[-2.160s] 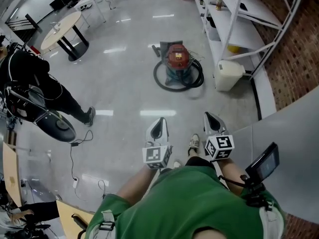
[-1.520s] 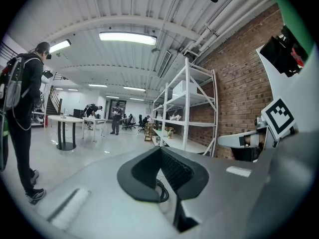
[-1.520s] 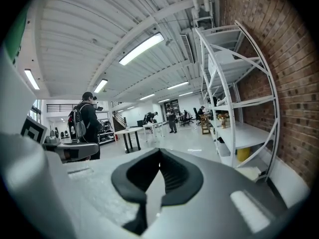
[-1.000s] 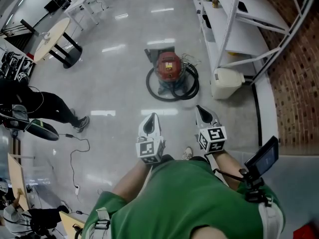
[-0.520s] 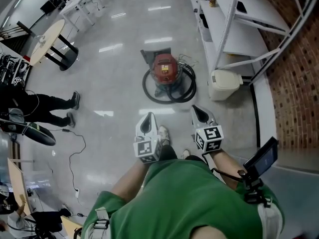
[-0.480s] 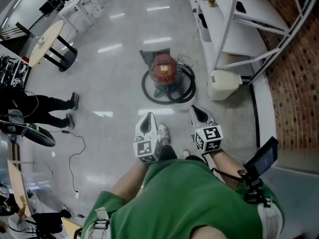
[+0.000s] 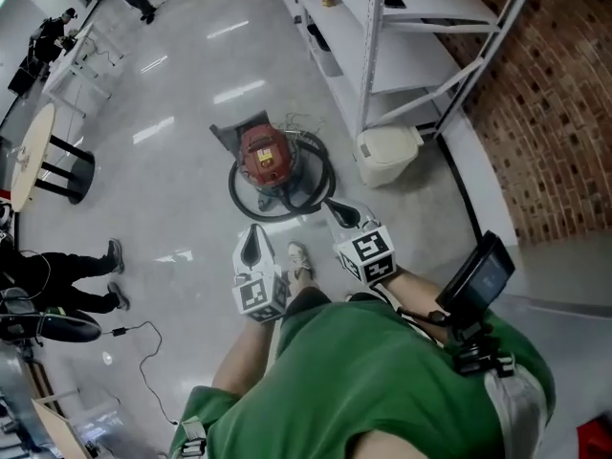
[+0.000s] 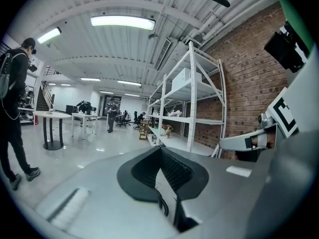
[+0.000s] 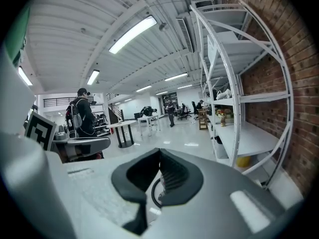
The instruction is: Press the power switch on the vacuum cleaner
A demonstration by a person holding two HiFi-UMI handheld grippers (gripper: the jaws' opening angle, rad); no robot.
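The vacuum cleaner [image 7: 265, 155] is a red drum with a dark top, standing on the shiny floor with its black hose [image 7: 308, 191] looped around it. In the head view my left gripper [image 7: 252, 233] points at the floor just short of the hose, shut and holding nothing. My right gripper [image 7: 337, 207] is shut too, its tip close to the hose's near right edge. The left gripper view shows the left gripper [image 8: 160, 148] with its jaws together, aimed level at the hall. In the right gripper view the right gripper [image 9: 159, 151] is shut, and a dark hose loop [image 9: 151, 190] shows below the jaws. I cannot make out the power switch.
A white bin [image 7: 387, 153] stands right of the vacuum against white metal shelving [image 7: 382, 36] along a brick wall [image 7: 545, 94]. Someone in black stands at the left [image 7: 57, 285], by a floor cable [image 7: 143, 361]. A round table [image 7: 29, 151] is farther left.
I have walked toward the vacuum, which now lies just ahead of both gripper tips. The view has swung left. The person in black has shifted along the left side. Both grippers stay shut.
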